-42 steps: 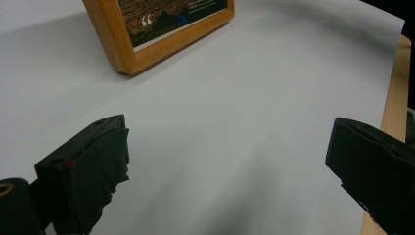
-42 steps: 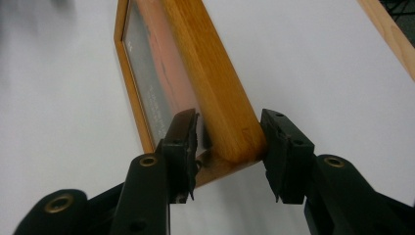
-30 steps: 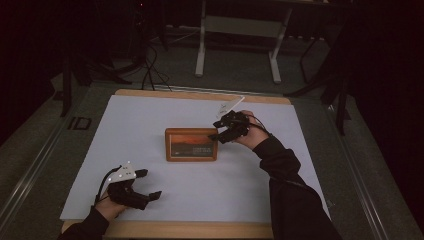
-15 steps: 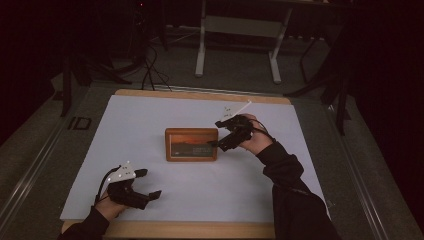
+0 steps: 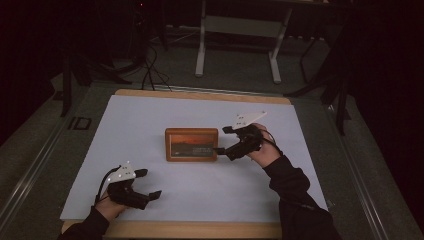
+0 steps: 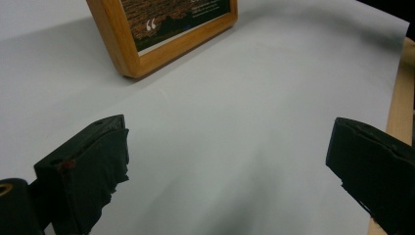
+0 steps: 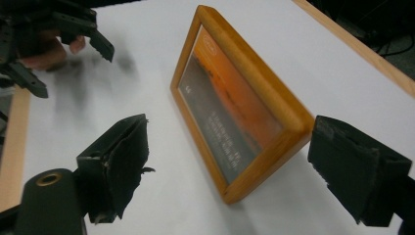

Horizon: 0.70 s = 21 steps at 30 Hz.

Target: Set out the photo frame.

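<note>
Wooden picture frame [image 5: 192, 144] lies flat, picture side up, near the middle of the white sheet [image 5: 150, 115] that covers the desk [image 5: 200, 95], a little toward the far edge. It rests on its own; nothing clamps it. My right tongs [image 5: 223, 141] sit just off the frame's right edge, level with it, and their jaws have just been opening: in the right gripper view the frame's near corner [image 7: 235, 193] stands between the two black jaws with a clear gap on either side, so the pads are off the wood. I judge this as a release: the frame has been set down where I want it and the tongs are spread wide so they can come away without dragging it. My left tongs [image 5: 148, 183] rest low near the desk's near left corner, well apart from the frame, jaws wide and empty; the left gripper view looks across bare sheet toward the frame's lower corner [image 6: 128, 68]. I read that hand as parked out of the way, leaving the right one free room. Next concern, as I judge it: pulling the right tongs straight back off the edge, since a sideways drift could nudge the frame askew on the smooth sheet.
</note>
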Each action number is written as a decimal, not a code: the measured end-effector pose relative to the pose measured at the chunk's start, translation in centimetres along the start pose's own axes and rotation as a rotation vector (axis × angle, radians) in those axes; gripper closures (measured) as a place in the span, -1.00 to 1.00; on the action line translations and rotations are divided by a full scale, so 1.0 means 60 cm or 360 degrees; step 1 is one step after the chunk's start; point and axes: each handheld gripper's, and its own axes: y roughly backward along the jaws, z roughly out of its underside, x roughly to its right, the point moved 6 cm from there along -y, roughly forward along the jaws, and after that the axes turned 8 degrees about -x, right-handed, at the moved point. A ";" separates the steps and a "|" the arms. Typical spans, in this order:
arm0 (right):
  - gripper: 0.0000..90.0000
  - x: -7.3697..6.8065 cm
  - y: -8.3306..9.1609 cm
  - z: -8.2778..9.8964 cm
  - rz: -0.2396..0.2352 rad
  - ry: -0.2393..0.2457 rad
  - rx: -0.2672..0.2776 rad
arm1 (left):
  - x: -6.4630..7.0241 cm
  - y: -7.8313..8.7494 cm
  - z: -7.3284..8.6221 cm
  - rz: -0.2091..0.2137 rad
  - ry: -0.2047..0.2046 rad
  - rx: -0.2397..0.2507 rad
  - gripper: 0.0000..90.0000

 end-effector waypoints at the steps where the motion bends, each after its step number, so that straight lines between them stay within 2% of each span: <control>1: -0.67 -0.002 0.002 0.005 0.0010 -0.0008 0.0009 | 0.000 0.000 0.000 0.0001 -0.0004 0.0001 -0.94; 7: -0.67 -0.013 0.003 0.044 0.0036 -0.0003 0.0041 | 0.000 0.001 -0.001 -0.0001 -0.0005 0.0010 -0.94; 21: -0.67 -0.037 0.022 0.116 0.0035 -0.0155 0.0238 | 0.002 0.002 -0.002 0.0005 -0.0010 0.0019 -0.94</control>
